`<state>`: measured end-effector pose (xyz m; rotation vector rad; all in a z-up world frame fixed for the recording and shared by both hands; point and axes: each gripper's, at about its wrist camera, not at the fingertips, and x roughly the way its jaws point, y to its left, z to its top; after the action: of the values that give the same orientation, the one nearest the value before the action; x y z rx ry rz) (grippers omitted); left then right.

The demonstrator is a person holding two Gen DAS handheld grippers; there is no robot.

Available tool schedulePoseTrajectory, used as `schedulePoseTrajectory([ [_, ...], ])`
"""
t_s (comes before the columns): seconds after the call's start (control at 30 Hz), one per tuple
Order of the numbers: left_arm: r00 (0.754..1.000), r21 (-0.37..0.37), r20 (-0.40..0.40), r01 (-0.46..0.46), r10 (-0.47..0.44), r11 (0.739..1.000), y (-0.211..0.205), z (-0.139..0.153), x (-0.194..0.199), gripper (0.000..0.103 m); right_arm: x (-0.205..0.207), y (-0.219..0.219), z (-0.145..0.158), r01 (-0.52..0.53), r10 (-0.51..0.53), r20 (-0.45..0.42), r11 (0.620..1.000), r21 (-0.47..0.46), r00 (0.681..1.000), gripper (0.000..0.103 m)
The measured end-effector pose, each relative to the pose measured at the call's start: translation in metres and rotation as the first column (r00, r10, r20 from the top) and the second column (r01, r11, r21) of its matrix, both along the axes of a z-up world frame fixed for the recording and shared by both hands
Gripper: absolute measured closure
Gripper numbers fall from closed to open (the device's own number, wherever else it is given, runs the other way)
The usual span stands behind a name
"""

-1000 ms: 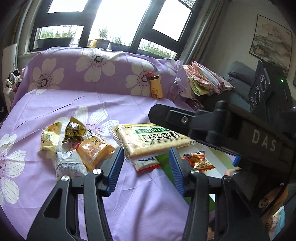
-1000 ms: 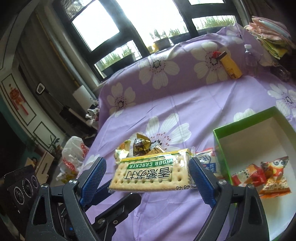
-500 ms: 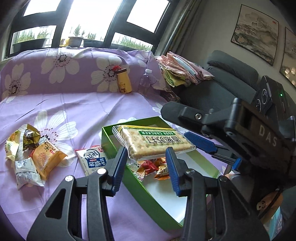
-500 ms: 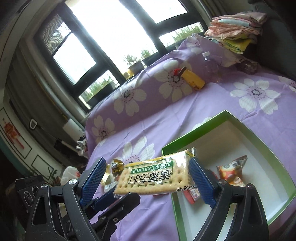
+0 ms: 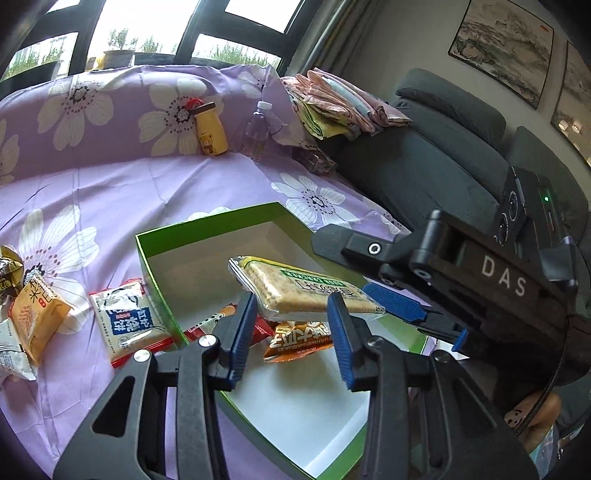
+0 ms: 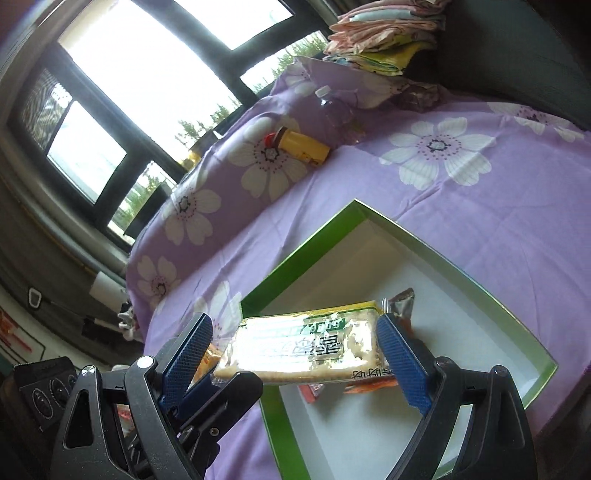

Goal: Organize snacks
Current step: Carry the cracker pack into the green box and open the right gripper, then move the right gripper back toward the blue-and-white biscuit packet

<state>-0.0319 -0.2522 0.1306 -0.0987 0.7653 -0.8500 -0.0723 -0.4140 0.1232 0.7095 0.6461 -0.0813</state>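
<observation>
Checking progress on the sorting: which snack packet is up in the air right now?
The long soda cracker packet with the green label, held lengthwise in the right hand-held gripper above the green box; the others lie flat.

Bright daylight pours through dark-framed windows point(image 5: 155, 33); a grey sofa point(image 5: 436, 155) stands beneath 2 framed landscape paintings point(image 5: 506, 48) on a pale wall.

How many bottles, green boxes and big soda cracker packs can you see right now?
Bottles: 2, yellow bottle and clear bottle
Green boxes: 1, green box
Cracker packs: 1, cracker pack
Total: 4
</observation>
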Motion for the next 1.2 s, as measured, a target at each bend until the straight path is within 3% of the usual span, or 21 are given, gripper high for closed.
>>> schedulePoseTrajectory([
  [0.2, 0.998, 0.005, -0.063, 0.022, -0.022, 1.0, -0.012, -0.016, 0.006, 0.066, 0.0, -0.012, -0.01, 0.051, -0.051, -0.052, 0.999, 0.009, 0.997, 0.011],
  [0.27, 0.996, 0.001, -0.083, 0.041, -0.04, 0.999, -0.016, -0.02, 0.009, 0.074, 0.001, -0.014, -0.012, 0.063, -0.063, -0.067, 0.998, 0.0, 0.996, 0.011],
  [0.4, 0.985, -0.038, -0.137, 0.099, -0.104, 0.994, -0.026, -0.024, 0.008, 0.076, 0.006, -0.01, -0.014, -0.008, 0.011, -0.037, 0.998, 0.061, 0.999, 0.011],
  [0.5, 0.99, -0.008, -0.118, 0.071, -0.072, 0.997, -0.029, -0.024, 0.007, 0.076, 0.009, -0.005, -0.013, 0.0, 0.001, -0.057, 1.0, 0.023, 0.998, 0.011],
  [0.93, 0.989, -0.023, -0.146, 0.034, -0.037, 0.999, -0.013, -0.025, 0.012, 0.074, 0.008, -0.016, -0.022, 0.086, -0.086, -0.122, 0.996, -0.008, 0.989, 0.011],
  [1.2, 0.991, -0.043, -0.122, -0.066, 0.06, 0.997, 0.046, -0.006, 0.015, 0.066, 0.01, -0.001, -0.009, 0.083, -0.091, -0.111, 0.994, -0.071, 0.99, 0.011],
])
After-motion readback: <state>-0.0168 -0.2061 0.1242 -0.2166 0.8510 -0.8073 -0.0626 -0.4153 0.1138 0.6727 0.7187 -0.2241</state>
